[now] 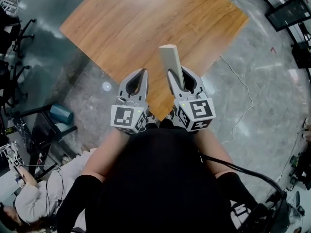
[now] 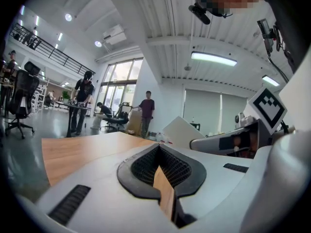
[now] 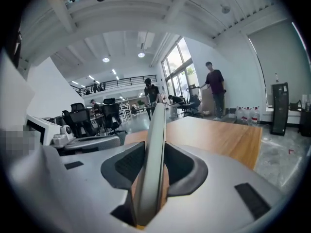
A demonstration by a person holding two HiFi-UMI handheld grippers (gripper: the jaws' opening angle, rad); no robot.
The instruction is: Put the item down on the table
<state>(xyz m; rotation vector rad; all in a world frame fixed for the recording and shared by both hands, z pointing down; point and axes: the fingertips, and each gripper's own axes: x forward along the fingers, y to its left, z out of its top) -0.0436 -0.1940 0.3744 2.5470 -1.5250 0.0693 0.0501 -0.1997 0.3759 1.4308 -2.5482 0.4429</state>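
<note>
The left tool has its jaws closed together at the tips, with nothing between them. Its cube carries a black-and-white square marker. The right tool is clamped on the item, a pale flat slab. The slab juts toward 12 o'clock, in the air over the near corner of the wooden bench.

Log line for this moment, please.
right gripper: shut on pale flat panel, held on edge over table near corner | left gripper: shut, empty | placement: not yet done
</note>
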